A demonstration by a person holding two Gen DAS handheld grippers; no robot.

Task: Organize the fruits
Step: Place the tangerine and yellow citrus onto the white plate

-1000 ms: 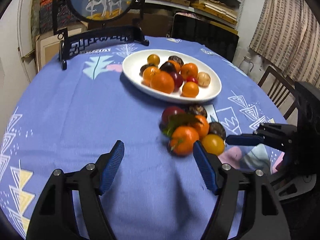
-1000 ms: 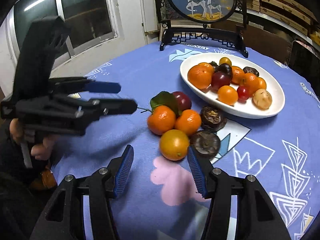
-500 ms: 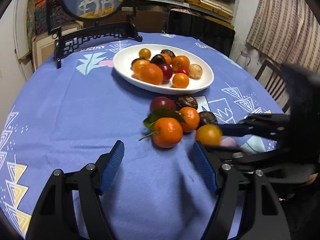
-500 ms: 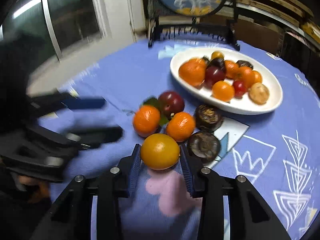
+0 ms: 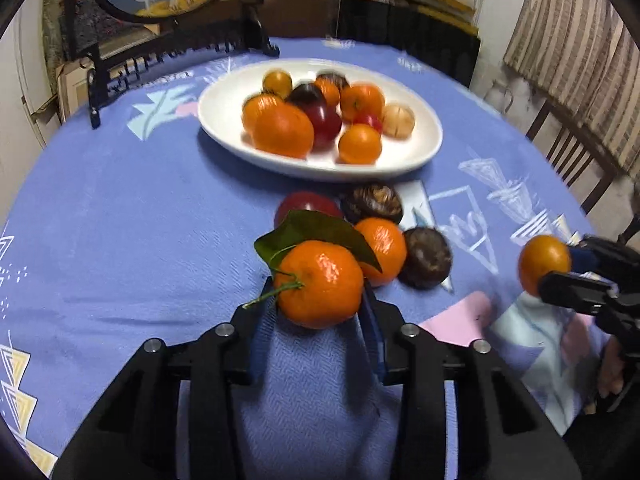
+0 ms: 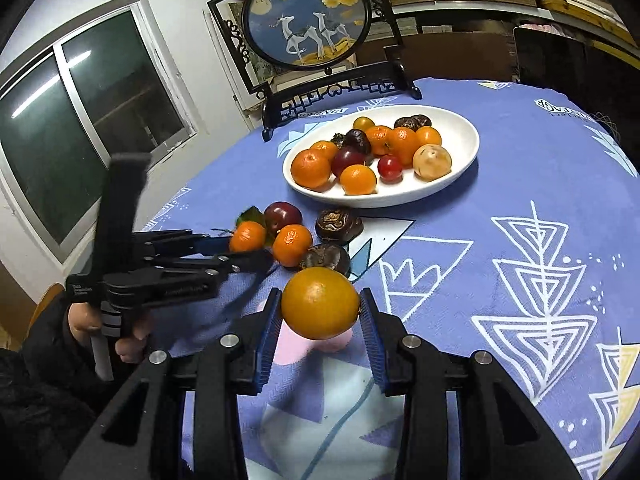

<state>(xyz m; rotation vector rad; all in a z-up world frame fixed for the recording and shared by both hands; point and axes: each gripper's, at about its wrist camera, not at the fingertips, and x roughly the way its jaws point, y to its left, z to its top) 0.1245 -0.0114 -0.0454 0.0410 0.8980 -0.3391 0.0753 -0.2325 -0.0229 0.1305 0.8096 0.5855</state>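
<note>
My left gripper is shut on a leafy tangerine, low over the cloth beside the loose fruit pile. It also shows in the right wrist view. My right gripper is shut on a yellow-orange fruit and holds it above the cloth. That fruit shows at the right edge of the left wrist view. A white oval plate holds several oranges, plums and other fruit. A red plum, an orange and two dark brown fruits lie loose in front of it.
The round table has a blue patterned cloth. A black-framed round deer screen stands behind the plate. A wooden chair is at the right, a window at the left, shelves at the back.
My left gripper moved forward and shut on the leafy tangerine. My right gripper, shut on the yellow-orange fruit, lifted it up and away from the pile.
</note>
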